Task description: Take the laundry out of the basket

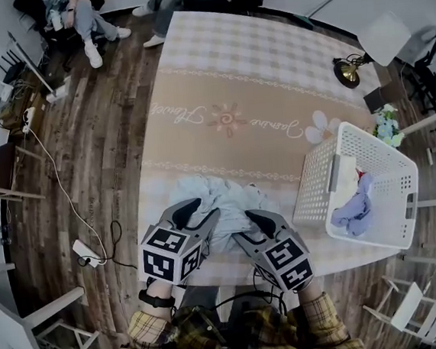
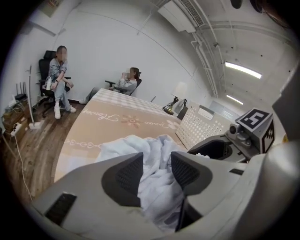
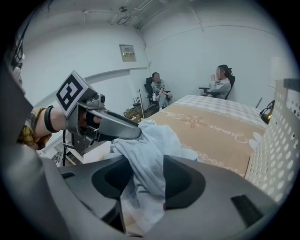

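Head view: pale blue garment (image 1: 221, 192) bunched on tabletop (image 1: 254, 74) at near edge, already out of basket (image 1: 316, 183); more laundry (image 1: 353, 209) still inside, off right; left gripper (image 1: 200, 210) and right gripper (image 1: 247, 224) flank the garment. Left gripper view: jaws parted, cloth slack between. Right gripper view: same; the basket is nearer this one.

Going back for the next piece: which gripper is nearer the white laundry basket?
Right. The right gripper is just left of the basket in the head view; the left gripper is farther left, beyond it. The pale blue garment lies between both pairs of jaws.
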Tool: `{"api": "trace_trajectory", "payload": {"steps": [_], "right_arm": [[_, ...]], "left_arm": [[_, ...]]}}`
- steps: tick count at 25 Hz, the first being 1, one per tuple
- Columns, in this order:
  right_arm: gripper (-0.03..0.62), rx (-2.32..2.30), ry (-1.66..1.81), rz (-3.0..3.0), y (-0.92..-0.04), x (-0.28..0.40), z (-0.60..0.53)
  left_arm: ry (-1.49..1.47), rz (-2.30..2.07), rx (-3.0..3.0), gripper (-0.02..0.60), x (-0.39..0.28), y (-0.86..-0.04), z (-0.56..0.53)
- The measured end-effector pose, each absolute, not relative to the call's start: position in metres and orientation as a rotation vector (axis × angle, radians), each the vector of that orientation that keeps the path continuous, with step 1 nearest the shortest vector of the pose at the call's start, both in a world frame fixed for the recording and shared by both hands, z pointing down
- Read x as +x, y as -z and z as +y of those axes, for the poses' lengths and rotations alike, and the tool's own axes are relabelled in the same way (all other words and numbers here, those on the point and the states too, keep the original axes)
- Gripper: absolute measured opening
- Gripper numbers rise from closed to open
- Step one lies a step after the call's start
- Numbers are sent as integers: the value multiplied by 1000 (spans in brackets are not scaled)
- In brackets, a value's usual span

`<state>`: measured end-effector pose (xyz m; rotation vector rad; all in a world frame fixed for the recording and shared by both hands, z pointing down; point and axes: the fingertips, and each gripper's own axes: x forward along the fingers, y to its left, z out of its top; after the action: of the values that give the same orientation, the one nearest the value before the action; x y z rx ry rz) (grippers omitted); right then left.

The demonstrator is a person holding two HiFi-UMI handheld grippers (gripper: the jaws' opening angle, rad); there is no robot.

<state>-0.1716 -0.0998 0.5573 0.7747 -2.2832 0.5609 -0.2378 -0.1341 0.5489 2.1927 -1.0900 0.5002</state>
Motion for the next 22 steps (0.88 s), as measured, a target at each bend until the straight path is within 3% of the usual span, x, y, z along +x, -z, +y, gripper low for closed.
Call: {"api": "trace_trajectory", "payload": {"steps": [5,12,16,22], "right_arm": [[272,776,-672,-2381,-527,-159,-87],[276,869,-808,-2616,-458,-207,-94],[272,887,-837,-2787,-409,-198,-91],[134,1015,-735,-2917,-350,-170,-88]], "left_arm": [[-424,-1123,2241,241,-243,-519,-141],[-224,-1047,2387,241,-274,-452,-159],[-115,-976,2495,241,-250,-400,-154],[55,-835,2664,202,-211,-321,-135]]}}
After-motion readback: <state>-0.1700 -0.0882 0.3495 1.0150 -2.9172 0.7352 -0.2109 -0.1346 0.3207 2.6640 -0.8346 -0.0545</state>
